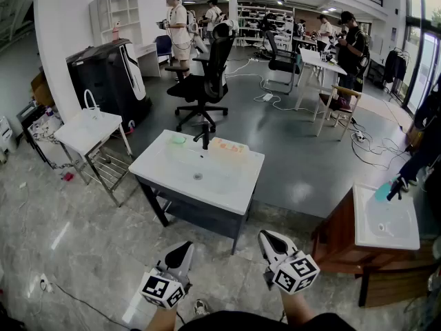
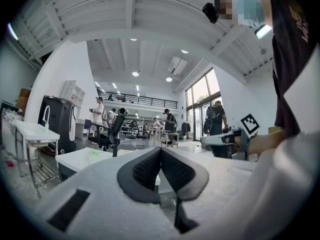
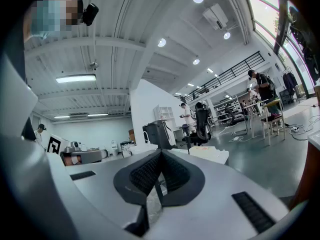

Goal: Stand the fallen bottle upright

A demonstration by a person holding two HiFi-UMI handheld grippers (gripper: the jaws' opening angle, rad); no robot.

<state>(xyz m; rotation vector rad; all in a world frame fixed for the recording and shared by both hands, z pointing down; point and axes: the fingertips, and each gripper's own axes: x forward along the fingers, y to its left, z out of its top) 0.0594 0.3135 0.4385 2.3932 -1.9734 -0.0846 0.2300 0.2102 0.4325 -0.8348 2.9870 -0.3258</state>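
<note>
A white sink table (image 1: 227,185) with a black faucet (image 1: 204,136) stands ahead of me on the floor. On its far rim lies a pale orange, bottle-like thing (image 1: 229,147), with a small green item (image 1: 178,139) to its left. My left gripper (image 1: 180,251) and right gripper (image 1: 270,238) are held low and near me, well short of the table, both shut and empty. The left gripper view shows its jaws (image 2: 160,149) pressed together, with the table (image 2: 85,156) beyond them. In the right gripper view the jaws (image 3: 159,151) are also closed.
A second white sink (image 1: 86,126) on a metal frame stands at the left. A sink on a wooden cabinet (image 1: 386,219) is at the right. Behind the table are a black office chair (image 1: 207,81), a black machine (image 1: 110,74), desks, floor cables and several people.
</note>
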